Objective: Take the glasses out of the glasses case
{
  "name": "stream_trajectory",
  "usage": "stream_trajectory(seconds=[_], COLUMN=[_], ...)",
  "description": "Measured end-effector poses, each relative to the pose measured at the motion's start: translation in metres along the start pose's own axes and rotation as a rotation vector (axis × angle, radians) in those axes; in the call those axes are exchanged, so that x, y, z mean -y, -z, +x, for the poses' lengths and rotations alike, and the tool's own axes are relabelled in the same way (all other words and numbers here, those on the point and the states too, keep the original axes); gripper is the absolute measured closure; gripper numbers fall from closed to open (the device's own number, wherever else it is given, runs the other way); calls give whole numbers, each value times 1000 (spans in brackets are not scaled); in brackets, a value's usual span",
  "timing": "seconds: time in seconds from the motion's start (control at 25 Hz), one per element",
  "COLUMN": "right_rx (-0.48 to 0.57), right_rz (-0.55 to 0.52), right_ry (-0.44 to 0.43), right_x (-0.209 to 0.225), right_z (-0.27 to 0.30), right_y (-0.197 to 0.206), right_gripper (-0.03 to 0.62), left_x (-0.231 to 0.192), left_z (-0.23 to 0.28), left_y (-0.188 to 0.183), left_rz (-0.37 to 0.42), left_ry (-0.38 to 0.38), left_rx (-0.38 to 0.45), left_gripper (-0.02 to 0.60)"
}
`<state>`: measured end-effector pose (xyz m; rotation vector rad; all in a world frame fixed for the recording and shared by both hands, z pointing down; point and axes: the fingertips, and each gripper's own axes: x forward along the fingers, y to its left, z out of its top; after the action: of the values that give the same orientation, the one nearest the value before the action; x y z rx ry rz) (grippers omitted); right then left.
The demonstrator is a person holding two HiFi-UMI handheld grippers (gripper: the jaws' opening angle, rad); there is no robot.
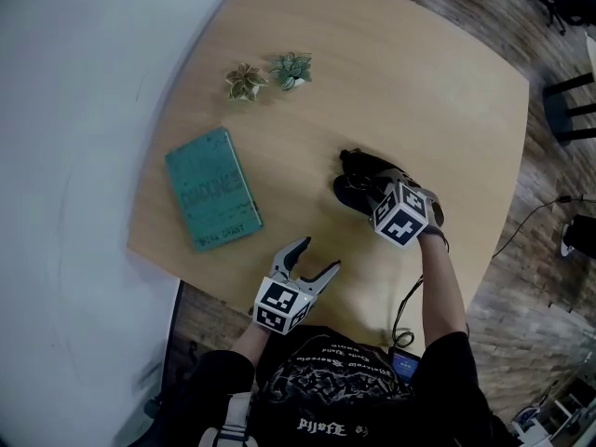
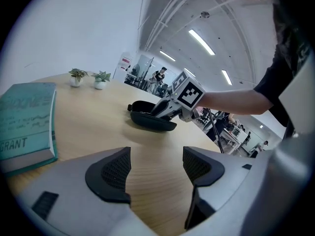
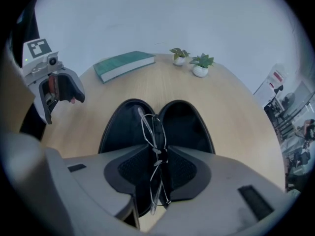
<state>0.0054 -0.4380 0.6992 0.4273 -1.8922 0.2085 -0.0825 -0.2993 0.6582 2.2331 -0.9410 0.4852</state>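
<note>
Pale, matt wood-grain counter. Thin, glossy metal-wire glasses against the matt black glasses case.

The desk is showing pale, fine-grained wood. The glasses case is showing black throughout, and the glasses are glinting in thin silver wire. The book is wearing a teal cover. The green plant and the yellowish plant are showing white pots. The left hand-held gripper and the right hand-held gripper are showing grey bodies, black dimpled pads and white cubes with black square markers.
</note>
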Motion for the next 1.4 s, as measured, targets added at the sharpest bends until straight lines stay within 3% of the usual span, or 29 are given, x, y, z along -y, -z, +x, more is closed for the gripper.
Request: stream_trajectory(seconds=[0.52,0.84,1.12,1.4], right_rx=[16,63,146,307], right_rz=[6,66,117,291], right_ry=[0,21,72,122], right_x=[-2,3,8,-4], right_z=[-2,-18,-43,-74], right_y=[-2,-5,-17,-22], right_gripper=[508,511,513,513], left_x=[-2,-9,-10,-2], left_z=[-5,-9,-11,-24], left_y=[-4,-3,-7,-19], left_rz=[-15,-15,8,19], left_ry=[12,12,0,-51], left_rx=[27,28,37,83], left_gripper=[244,244,244,244])
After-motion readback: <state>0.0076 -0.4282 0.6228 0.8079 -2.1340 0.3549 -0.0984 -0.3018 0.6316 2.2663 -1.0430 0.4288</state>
